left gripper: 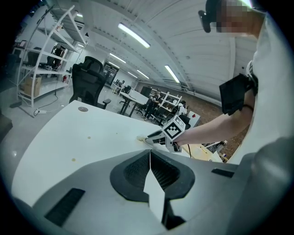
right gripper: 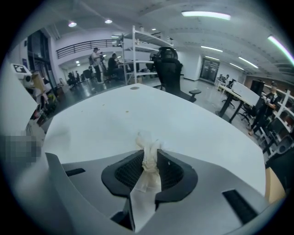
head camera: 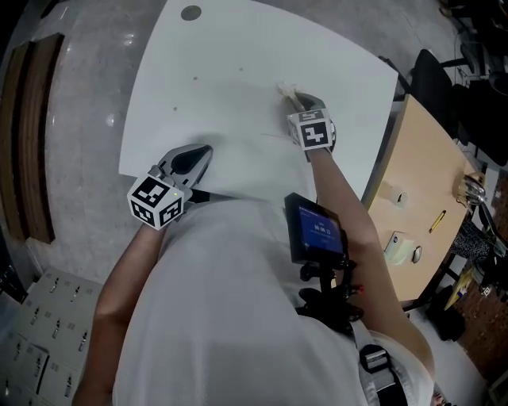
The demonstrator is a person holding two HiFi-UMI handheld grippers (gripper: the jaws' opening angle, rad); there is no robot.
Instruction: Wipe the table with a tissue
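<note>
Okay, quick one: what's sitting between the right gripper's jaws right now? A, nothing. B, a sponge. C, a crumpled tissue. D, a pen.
C: in the right gripper view the right gripper has its jaws closed on a crumpled tissue, whose tip pokes out over the white table.

White table [head camera: 238, 47] on grey speckled floor [head camera: 87, 119]. Round grey cap [head camera: 191, 13] is set into the top near the far edge. A few small specks [head camera: 195, 78] lie left of centre. A crumpled tissue [head camera: 286, 89] touches the surface right of centre.
</note>
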